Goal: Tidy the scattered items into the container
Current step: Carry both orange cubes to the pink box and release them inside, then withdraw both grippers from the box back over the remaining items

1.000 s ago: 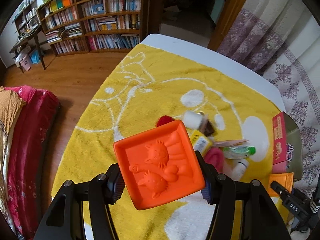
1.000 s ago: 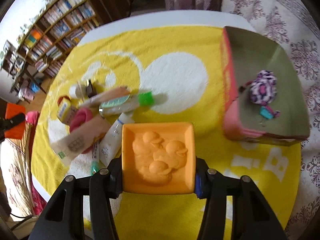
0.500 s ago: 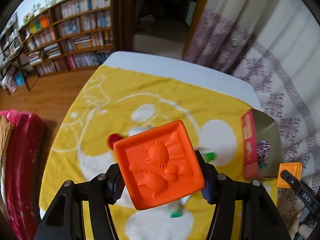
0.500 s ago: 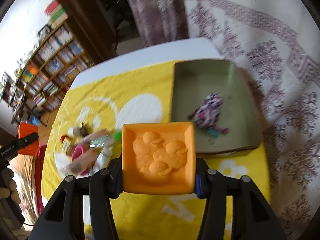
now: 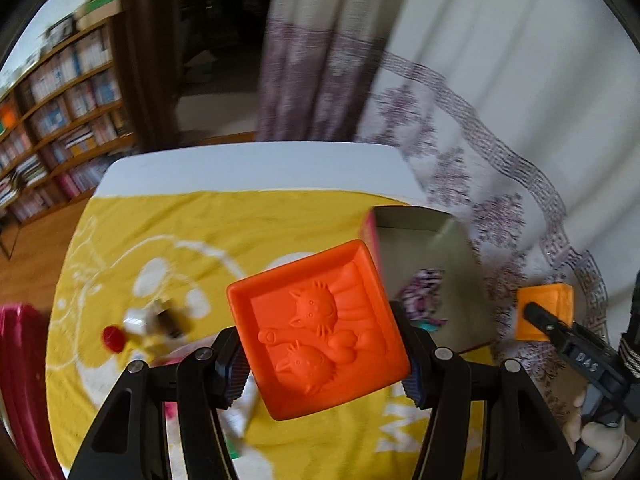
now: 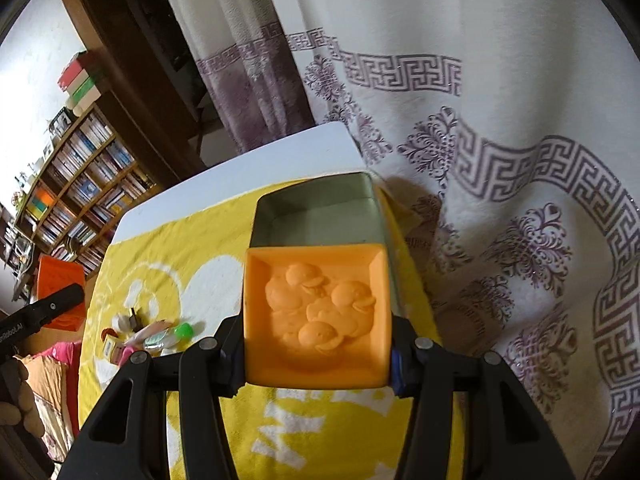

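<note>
My left gripper (image 5: 320, 354) is shut on a red-orange soft block with cats (image 5: 318, 320), held tilted above the yellow towel (image 5: 224, 232). My right gripper (image 6: 316, 344) is shut on a light orange block with ducks (image 6: 316, 312), held in front of the grey-lined container (image 6: 320, 212). The container also shows in the left wrist view (image 5: 424, 248), with a pink-and-white fabric item (image 5: 424, 288) inside. Scattered small items (image 6: 152, 336) lie in a pile on the towel's left part; in the left wrist view the pile (image 5: 152, 320) is blurred.
A white patterned curtain (image 6: 500, 160) hangs close behind and to the right of the container. A bookshelf (image 6: 80, 184) stands far left. The white table edge (image 5: 248, 168) runs beyond the towel. The right gripper with its block (image 5: 544, 312) shows at the right of the left wrist view.
Both grippers have lifted and swung right, towards the container and curtain. The pile of items has dropped to the lower left in both views. Both keep hold of their blocks.
</note>
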{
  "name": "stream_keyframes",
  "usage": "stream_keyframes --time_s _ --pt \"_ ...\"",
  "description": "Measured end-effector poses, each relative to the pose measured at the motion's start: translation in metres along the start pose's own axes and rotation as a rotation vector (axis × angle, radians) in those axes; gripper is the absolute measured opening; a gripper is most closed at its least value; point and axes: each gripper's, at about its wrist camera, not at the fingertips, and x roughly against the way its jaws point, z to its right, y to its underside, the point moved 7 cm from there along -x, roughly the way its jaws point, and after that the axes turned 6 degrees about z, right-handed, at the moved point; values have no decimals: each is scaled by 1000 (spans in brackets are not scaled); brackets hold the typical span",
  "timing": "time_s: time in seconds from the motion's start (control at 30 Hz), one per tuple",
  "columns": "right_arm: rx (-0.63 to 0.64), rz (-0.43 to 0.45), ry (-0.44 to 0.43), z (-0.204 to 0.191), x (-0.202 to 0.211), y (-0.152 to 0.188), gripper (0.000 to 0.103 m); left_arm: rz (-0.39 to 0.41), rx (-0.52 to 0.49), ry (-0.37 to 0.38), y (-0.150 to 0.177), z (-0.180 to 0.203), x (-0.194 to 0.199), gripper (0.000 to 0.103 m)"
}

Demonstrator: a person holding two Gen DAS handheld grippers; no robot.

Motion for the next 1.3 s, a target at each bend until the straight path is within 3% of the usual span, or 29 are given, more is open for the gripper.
stream_keyframes --time_s 0.3,0.67,0.73,0.77,0.87,1.3 --pt "13 1 -19 14 -3 -4 56 -2 -61 108 -33 75 -17 62" --pt "79 20 -43 4 -27 -24 57 -11 -101 168 -81 133 -49 65" --pt "89 1 -39 4 -41 -22 62 0 -87 183 -86 135 -46 80" --pt "86 -21 -31 6 -49 -20 64 17 -85 185 -88 134 -43 82" --pt "63 -47 -34 11 -55 -15 67 29 -99 174 -90 131 -38 82" --pt "36 -13 -59 2 -26 -15 75 74 -97 82 -79 89 -6 82"
